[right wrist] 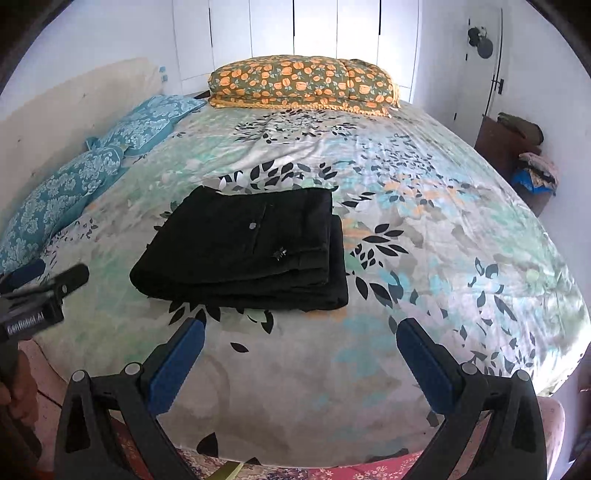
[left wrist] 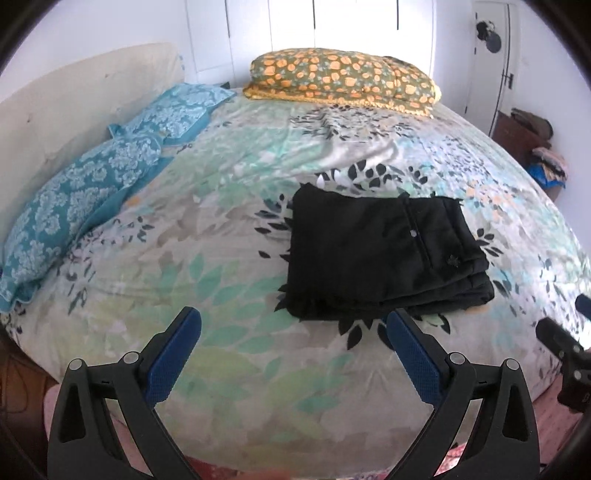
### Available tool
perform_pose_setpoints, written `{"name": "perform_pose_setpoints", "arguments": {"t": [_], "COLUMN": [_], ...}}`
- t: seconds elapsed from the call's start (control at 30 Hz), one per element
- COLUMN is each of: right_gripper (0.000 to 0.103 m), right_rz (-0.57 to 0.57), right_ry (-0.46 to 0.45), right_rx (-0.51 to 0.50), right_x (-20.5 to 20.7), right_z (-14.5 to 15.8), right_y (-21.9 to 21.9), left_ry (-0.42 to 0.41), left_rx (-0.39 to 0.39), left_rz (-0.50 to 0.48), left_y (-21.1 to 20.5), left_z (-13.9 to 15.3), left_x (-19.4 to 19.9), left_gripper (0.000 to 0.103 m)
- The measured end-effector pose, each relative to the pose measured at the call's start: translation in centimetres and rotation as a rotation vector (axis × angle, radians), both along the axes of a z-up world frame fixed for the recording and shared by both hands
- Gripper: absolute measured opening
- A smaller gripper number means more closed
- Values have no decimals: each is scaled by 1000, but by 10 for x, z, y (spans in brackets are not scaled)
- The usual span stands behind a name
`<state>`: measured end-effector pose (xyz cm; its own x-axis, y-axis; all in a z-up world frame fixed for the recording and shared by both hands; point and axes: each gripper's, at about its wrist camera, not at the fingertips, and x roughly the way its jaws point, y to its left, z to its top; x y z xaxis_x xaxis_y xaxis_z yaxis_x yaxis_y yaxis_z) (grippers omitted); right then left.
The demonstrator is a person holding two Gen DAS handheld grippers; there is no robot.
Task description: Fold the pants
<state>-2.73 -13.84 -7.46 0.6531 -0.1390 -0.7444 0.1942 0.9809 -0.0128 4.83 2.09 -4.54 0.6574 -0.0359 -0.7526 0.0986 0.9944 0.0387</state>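
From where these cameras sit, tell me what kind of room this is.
Most likely a bedroom in a home. A large bed with a leaf-print bedspread fills the view, with teal pillows along one side, an orange floral pillow at the far edge, and white wardrobe doors behind it.

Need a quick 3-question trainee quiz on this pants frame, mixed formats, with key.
1. True or false: the black pants lie folded in a stacked rectangle on the floral bedspread.
2. Multiple choice: the jaws of the left gripper and right gripper are
A. both spread wide, holding nothing
B. both clamped on the pants
C. left clamped on cloth, right spread
3. Fill in: the pillow at the far edge of the bed has an ______ flower print.

Key: 1 true; 2 A; 3 orange
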Motion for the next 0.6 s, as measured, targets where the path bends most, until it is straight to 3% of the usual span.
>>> {"name": "perform_pose_setpoints", "arguments": {"t": [0.27, 0.6], "right_gripper": [103, 103], "right_rz": [2, 19], "right_ry": [13, 25], "right_rx": [-15, -32], "right_x": [-4, -4], "right_z": [-3, -8], "right_y": [6, 7], "left_ry": [17, 16], "left_rx": [-26, 11], "left_rz": [6, -32], "left_y": [5, -8], "left_z": [-4, -11], "left_x": [-6, -11], "left_gripper": [101, 101]}}
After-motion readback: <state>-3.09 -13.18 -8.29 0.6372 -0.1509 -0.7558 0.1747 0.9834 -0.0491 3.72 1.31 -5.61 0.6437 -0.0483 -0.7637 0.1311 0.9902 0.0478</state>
